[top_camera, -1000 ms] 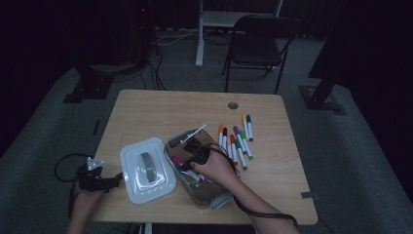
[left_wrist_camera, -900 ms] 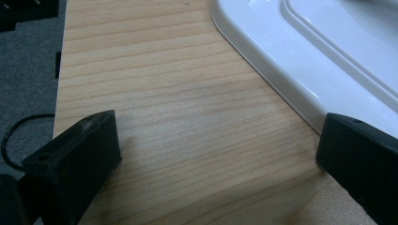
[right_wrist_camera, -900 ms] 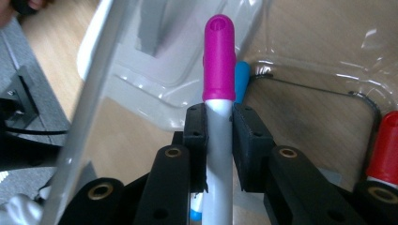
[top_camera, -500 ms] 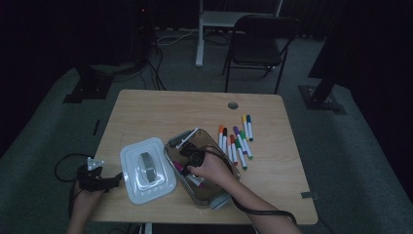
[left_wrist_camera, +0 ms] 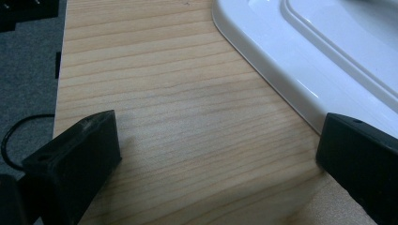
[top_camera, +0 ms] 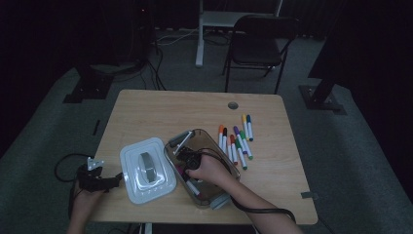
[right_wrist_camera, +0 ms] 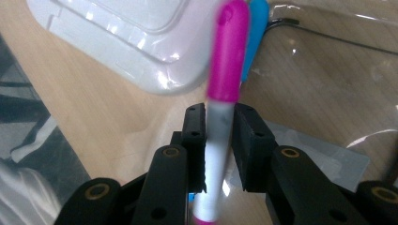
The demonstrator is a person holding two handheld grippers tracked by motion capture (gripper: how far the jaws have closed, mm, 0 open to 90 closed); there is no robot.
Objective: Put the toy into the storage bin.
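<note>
Leftmost, the left gripper (top_camera: 97, 179) rests at the table (top_camera: 160, 109) edge, jaws apart with bare wood between them; it has kept its place against the frame a second earlier. Its own view shows the white lid (left_wrist_camera: 328, 61) just beside its far jaw, not touched. One lid, lying flat with its grey handle up.

Next right: one clear container (top_camera: 214, 192), open. The right gripper (top_camera: 187, 158) is inside it, clamped on the pink marker (right_wrist_camera: 224, 93), which stands upright between the pads. Compared with a second ago the hand has sunk a little deeper into the container. Judgement: the marker is at the point of being set down, release is the next step.

A blue marker (right_wrist_camera: 257, 28) lies in the container just behind the pink one, so two markers are at the container.

Farther right, loose markers (top_camera: 236, 141) lie on the table in a loose row: six counted (orange, red, purple, yellow, and two green-capped), though the dim view makes colours uncertain. These remain to be packed.
</note>
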